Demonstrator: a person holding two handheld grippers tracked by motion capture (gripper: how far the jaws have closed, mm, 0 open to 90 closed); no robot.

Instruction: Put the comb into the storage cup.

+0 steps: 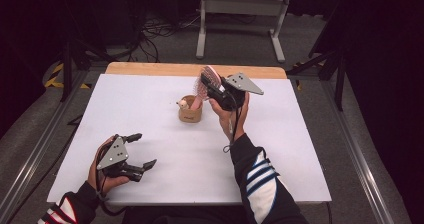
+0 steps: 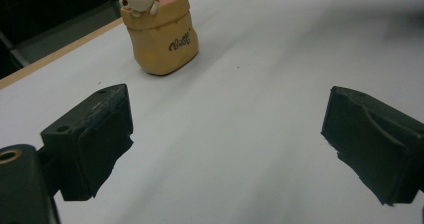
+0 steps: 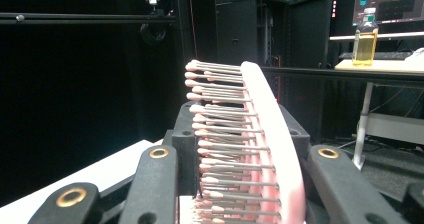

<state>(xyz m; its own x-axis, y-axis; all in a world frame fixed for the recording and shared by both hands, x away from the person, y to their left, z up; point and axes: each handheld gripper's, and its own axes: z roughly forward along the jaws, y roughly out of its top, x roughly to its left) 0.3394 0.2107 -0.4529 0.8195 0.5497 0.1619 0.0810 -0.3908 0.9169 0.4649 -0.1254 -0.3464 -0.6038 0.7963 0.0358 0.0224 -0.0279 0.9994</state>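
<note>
At near left the left gripper (image 1: 141, 151) rests released on the surface (image 1: 150, 114), while mid-surface the right gripper (image 1: 206, 82) clenches the pink brush (image 1: 202, 86) whose handle stands in the holder (image 1: 190, 112), so a tilted pull could topple the holder.

**Count of things on and around the white table**

One pink plastic hairbrush with metal bristles (image 1: 204, 86). One tan paper-bag-shaped holder (image 1: 190, 113), centre of the table, carrying one small cream bear figure (image 1: 183, 104). Two black two-jaw grippers: left gripper (image 1: 142, 150) near left, right gripper (image 1: 212, 84) far right. One yellow-filled clear bottle (image 3: 366, 37) far off.
</note>
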